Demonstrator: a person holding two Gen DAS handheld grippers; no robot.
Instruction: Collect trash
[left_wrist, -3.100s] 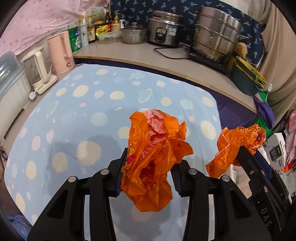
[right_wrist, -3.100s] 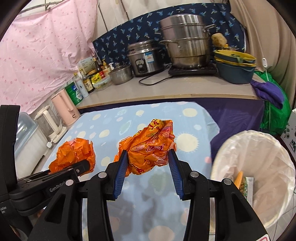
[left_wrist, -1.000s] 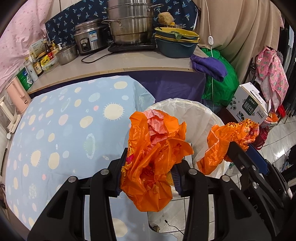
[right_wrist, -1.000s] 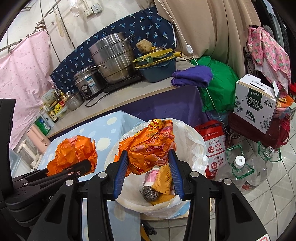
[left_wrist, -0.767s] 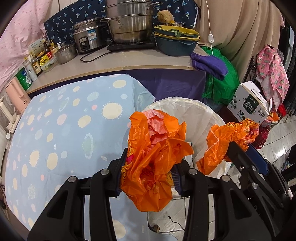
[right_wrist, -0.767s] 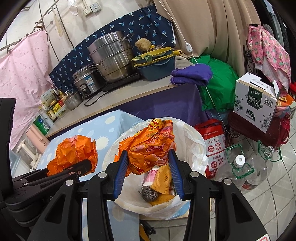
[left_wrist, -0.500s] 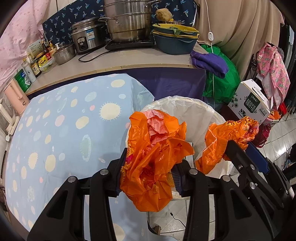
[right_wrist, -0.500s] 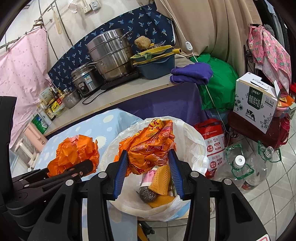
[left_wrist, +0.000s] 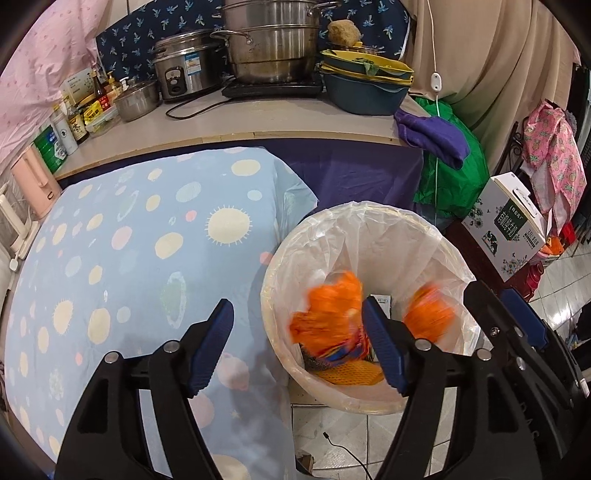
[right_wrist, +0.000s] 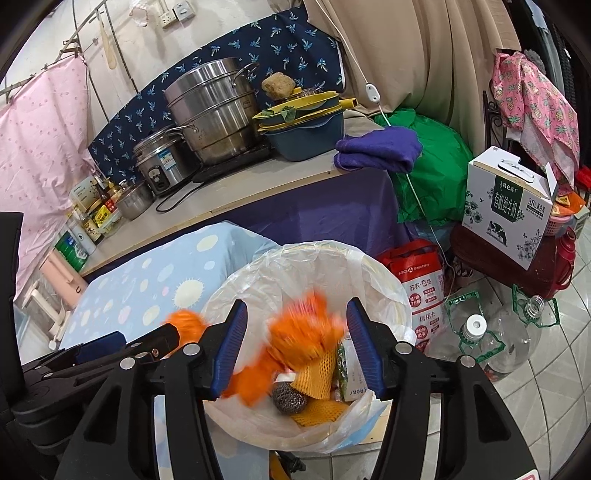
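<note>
A bin lined with a white bag (left_wrist: 369, 229) (right_wrist: 332, 251) stands on the floor under both grippers. The jaws of my left gripper (left_wrist: 299, 347) are opening and nothing is between them. The crumpled orange plastic bag (left_wrist: 328, 317) is blurred and falls free inside the bin, beside the right pad. My right gripper (right_wrist: 297, 343) also has its jaws opening. The orange printed wrapper (right_wrist: 303, 328) drops, blurred, between its pads without touching them. In the left wrist view the wrapper (left_wrist: 428, 314) is inside the bin rim. The left gripper (right_wrist: 140, 338) shows at the lower left of the right wrist view.
A steel scourer (right_wrist: 290, 397) and yellow foam netting (right_wrist: 314, 376) lie in the bin. The table with the blue dotted cloth (left_wrist: 129, 258) is on the left. Behind is a counter with pots (left_wrist: 269, 40). A milk carton box (right_wrist: 509, 206), a red bag (right_wrist: 421, 288) and plastic bottles (right_wrist: 476, 332) crowd the floor on the right.
Both grippers have spread their jaws. The orange bag and the orange wrapper have left the pads and dropped toward the bin. Neither hand has shifted.
</note>
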